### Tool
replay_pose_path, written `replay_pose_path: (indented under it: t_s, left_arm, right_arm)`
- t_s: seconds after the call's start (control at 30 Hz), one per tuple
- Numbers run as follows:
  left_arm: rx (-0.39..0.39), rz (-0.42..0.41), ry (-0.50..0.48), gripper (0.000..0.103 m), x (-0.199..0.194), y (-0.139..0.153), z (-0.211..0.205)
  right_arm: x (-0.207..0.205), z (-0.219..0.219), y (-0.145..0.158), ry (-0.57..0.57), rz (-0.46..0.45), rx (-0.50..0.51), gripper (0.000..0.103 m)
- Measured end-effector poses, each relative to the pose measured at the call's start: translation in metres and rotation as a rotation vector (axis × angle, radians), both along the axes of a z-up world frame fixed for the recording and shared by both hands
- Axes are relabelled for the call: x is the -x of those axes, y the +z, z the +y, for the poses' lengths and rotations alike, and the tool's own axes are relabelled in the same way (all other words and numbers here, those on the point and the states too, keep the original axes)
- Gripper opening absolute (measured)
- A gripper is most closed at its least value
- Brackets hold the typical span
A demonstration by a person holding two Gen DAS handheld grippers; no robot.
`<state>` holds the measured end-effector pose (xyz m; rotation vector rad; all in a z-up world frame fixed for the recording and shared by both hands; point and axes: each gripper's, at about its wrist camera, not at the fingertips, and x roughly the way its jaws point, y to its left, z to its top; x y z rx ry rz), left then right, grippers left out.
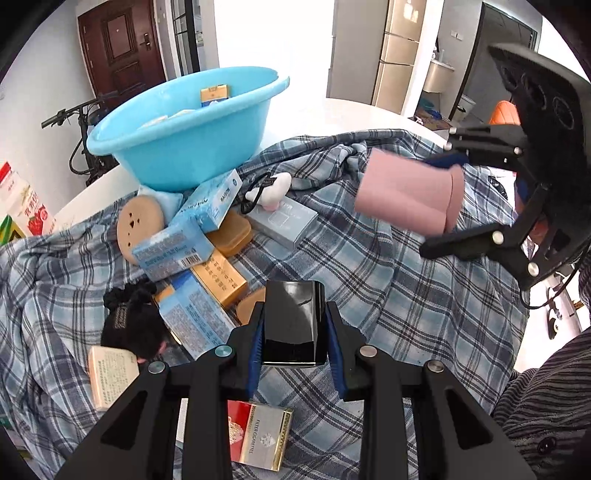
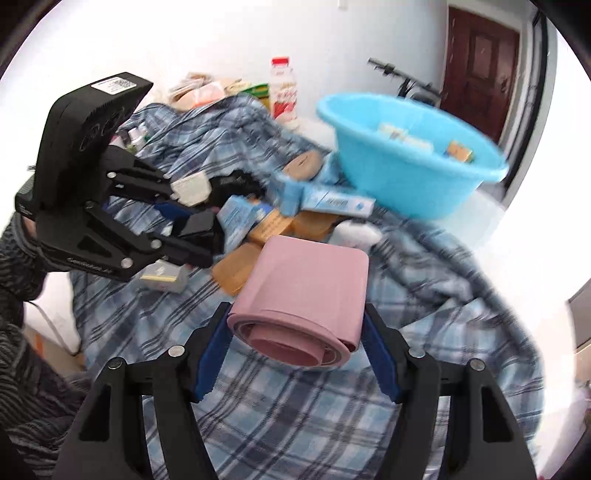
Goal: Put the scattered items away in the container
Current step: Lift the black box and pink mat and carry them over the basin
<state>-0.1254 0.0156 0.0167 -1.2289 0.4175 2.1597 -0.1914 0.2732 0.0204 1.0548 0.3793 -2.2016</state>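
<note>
My left tool [image 1: 294, 325] clamps a black box [image 1: 293, 321], my right tool [image 2: 295, 325] grips a pink roll [image 2: 303, 295], both lifted clear for carrying to the blue basin [image 1: 184, 125] at the table's far edge.

Room contents, as placed from the left hand-held gripper. Ahead and left: dark red-brown panelled door [image 1: 123, 44] with a metal handle, set in a white wall [image 1: 40, 96]. Below the door: bicycle [image 1: 83, 136], black, handlebars showing, leaning at the wall. Straight ahead: bright opening, overexposed, detail lost; dark-framed glazed panel [image 1: 184, 35] just beside it. Ahead and right: tall pale beige cabinet [image 1: 400, 51], several stacked doors. Further right: dark doorway [image 1: 487, 62], white basin [image 1: 437, 75] before it. Worktop [image 1: 354, 114]: white, rounded edge, covered by a blue plaid cloth [image 1: 373, 266]. Light: strong daylight.
</note>
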Motion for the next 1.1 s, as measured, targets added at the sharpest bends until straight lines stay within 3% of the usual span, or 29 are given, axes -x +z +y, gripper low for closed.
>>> replay_pose_path:
  t_s: [0.57,1.1]
  left_arm:
    - [-0.007,0.077,-0.006,0.032,0.022,0.04,0.008]
    - [-0.023,0.232,0.025,0.032,0.041,0.098,0.032]
  right_arm:
    - [0.018,0.018,0.055,-0.068,0.101,0.08,0.067]
    - [0.034,0.035,0.11,-0.119,0.23,0.17,0.067]
